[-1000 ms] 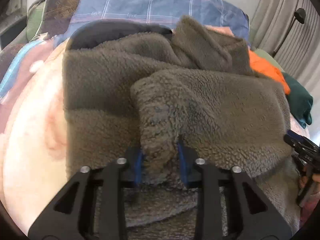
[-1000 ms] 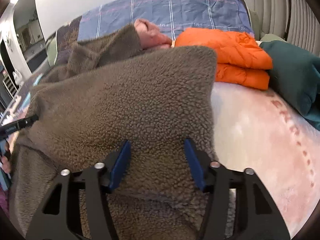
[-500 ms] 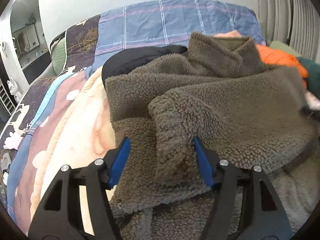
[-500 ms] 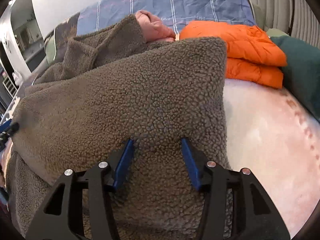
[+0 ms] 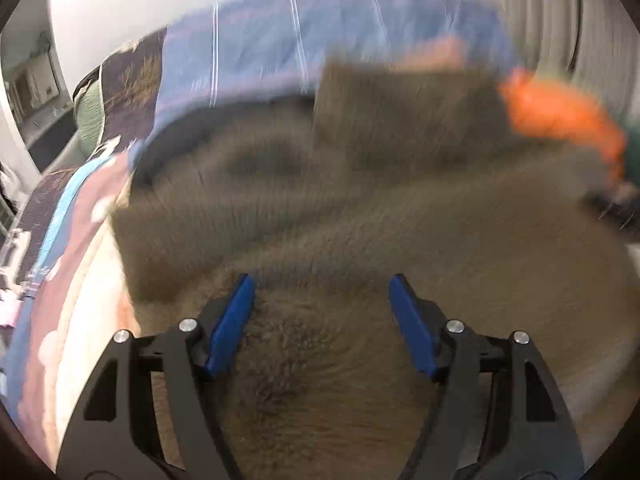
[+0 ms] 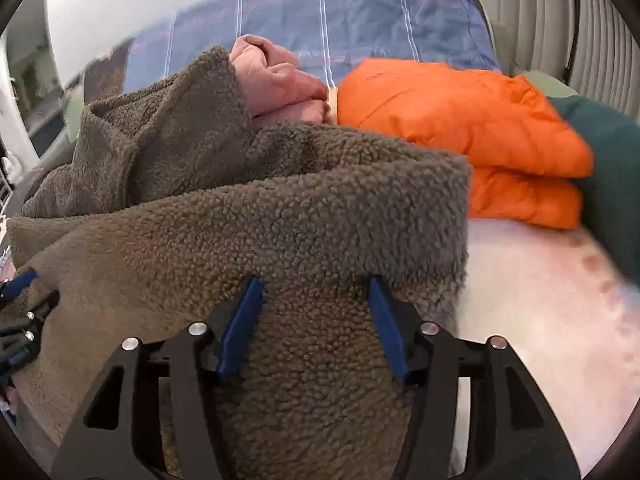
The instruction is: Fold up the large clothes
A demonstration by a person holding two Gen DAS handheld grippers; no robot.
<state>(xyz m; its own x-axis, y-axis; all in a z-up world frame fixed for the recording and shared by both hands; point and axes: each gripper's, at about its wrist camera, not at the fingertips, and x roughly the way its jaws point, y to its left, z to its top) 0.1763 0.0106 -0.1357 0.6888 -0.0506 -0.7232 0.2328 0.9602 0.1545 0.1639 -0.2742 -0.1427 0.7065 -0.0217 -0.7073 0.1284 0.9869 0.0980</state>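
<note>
A large grey-brown fleece garment (image 6: 248, 216) lies folded over on the bed, with a sleeve or collar part raised at the back. It fills the left wrist view (image 5: 360, 208), which is blurred by motion. My left gripper (image 5: 322, 284) is open just over the fleece and holds nothing. My right gripper (image 6: 316, 284) is open over the fleece's right part, near its folded edge, and holds nothing. The left gripper's tip shows at the left edge of the right wrist view (image 6: 18, 284).
A folded orange puffer jacket (image 6: 472, 128) lies at the back right, with a dark green garment (image 6: 612, 168) beside it and a pink one (image 6: 276, 80) behind the fleece. A blue plaid pillow (image 6: 352, 20) lies at the head of the bed. The pale pink bedspread (image 6: 540, 320) shows to the right.
My left gripper has let go of the fleece fold, opened wide and is moving fast. My right gripper stays open and has shifted slightly over the fleece.
</note>
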